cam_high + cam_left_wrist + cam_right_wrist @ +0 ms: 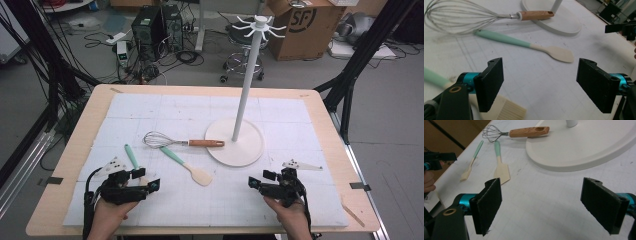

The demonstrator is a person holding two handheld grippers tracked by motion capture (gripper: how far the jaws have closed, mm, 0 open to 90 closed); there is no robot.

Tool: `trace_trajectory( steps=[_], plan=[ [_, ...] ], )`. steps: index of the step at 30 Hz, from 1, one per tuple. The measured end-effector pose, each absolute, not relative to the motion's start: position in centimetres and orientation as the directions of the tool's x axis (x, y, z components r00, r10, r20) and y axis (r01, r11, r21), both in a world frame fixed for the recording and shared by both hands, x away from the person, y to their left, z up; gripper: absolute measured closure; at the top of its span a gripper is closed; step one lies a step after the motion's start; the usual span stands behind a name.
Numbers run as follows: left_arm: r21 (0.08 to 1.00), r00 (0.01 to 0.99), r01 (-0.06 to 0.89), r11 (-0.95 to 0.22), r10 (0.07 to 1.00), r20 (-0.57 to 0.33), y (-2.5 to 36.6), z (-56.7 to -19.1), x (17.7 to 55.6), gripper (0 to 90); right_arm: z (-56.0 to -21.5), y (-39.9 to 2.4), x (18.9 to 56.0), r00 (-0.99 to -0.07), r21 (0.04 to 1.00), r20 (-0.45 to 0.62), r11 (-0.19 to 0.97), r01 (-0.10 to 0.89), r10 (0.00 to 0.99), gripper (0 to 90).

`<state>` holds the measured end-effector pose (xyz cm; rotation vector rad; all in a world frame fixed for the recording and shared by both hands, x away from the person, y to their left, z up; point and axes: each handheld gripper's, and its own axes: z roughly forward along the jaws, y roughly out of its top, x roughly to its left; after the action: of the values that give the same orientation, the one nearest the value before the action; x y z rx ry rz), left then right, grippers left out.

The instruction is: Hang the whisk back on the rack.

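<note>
Both grippers, left gripper (148,180) and right gripper (260,179), hang open-jawed and empty as we begin: whisk (167,140), spatula (186,165) and brush (133,159) lie on the mat beside the bare rack (252,75).

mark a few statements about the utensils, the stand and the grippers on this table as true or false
1. The wire whisk with a wooden handle has its handle end resting on the round white base of the hook stand. True.
2. The mint-handled cream spatula hangs from the stand's hooks. False: it lies flat on the white mat.
3. The left gripper is open with nothing between its fingers. True.
4. The right gripper is shut on the whisk. False: it is open and empty.
5. The mint-handled cream brush lies close to the left gripper. True.
</note>
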<state>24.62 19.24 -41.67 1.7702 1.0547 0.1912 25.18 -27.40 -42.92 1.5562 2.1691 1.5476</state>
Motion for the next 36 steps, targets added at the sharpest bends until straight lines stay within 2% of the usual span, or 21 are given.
trace_trajectory(
  steps=[16, 21, 25, 31, 34, 36],
  plan=[
    [0.802, 0.722, 0.524, -0.288, 0.65, -0.238, 14.8, -38.1, 33.3, 21.1, -43.8, -27.8, 28.2, -0.486, 0.704, 0.502, -0.011, 0.711, 0.716, 16.4],
    [0.786, 0.738, 0.526, -0.324, 0.633, -0.233, 13.6, -38.0, 35.0, 24.0, -44.0, -27.7, 29.1, -0.486, 0.694, 0.514, -0.01, 0.72, 0.707, 16.7],
    [0.795, 0.775, 0.504, -0.338, 0.583, -0.243, 12.7, -38.0, 36.4, 27.5, -43.9, -27.9, 29.5, -0.483, 0.691, 0.524, -0.02, 0.722, 0.701, 16.7],
    [0.776, 0.78, 0.532, -0.34, 0.553, -0.293, 11.5, -38.6, 38.6, 27.6, -43.9, -28.3, 29.7, -0.476, 0.69, 0.532, -0.033, 0.723, 0.701, 16.7],
    [0.762, 0.774, 0.532, -0.368, 0.577, -0.262, 11.2, -39.0, 39.3, 27.6, -43.7, -28.1, 29.6, -0.477, 0.694, 0.53, -0.034, 0.719, 0.701, 16.8],
    [0.755, 0.77, 0.544, -0.367, 0.575, -0.275, 11.0, -39.2, 39.8, 27.7, -43.6, -27.7, 29.6, -0.484, 0.695, 0.53, -0.03, 0.718, 0.697, 16.8]
  ],
)
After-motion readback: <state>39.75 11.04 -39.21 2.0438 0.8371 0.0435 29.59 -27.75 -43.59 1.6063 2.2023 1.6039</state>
